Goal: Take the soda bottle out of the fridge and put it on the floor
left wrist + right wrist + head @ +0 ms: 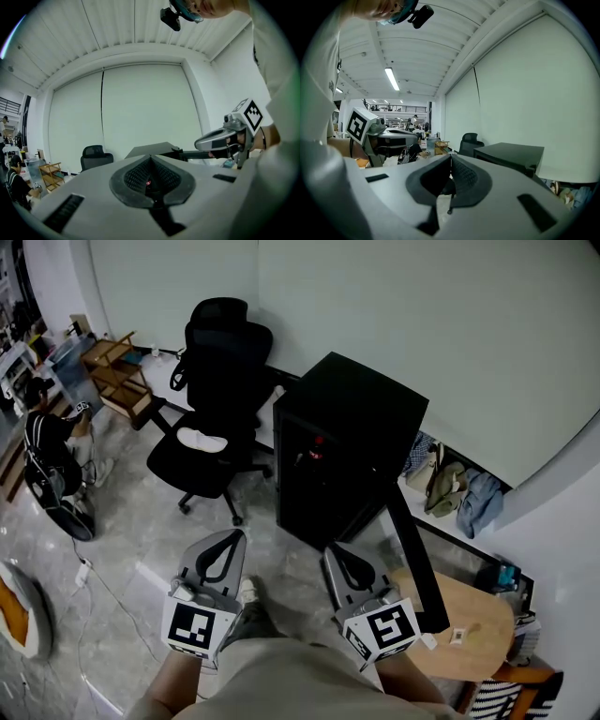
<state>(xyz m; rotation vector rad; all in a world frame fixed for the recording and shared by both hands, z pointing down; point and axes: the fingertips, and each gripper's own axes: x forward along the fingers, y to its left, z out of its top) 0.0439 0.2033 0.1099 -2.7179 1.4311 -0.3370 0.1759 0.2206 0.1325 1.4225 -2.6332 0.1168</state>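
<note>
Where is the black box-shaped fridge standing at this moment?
In the head view, the black box-shaped fridge stands just right of centre, near the white wall, with the black office chair on its left.

A black office chair [217,409] stands on grey, seemingly marble floor [141,549] before a pale wall [375,306]

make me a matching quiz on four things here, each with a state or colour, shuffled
1 fridge
2 chair
3 table
4 left gripper

a jaws shut, nothing held
b light wood
c door open
d white thing on seat

Pairs: 1-c, 2-d, 3-b, 4-a
</note>
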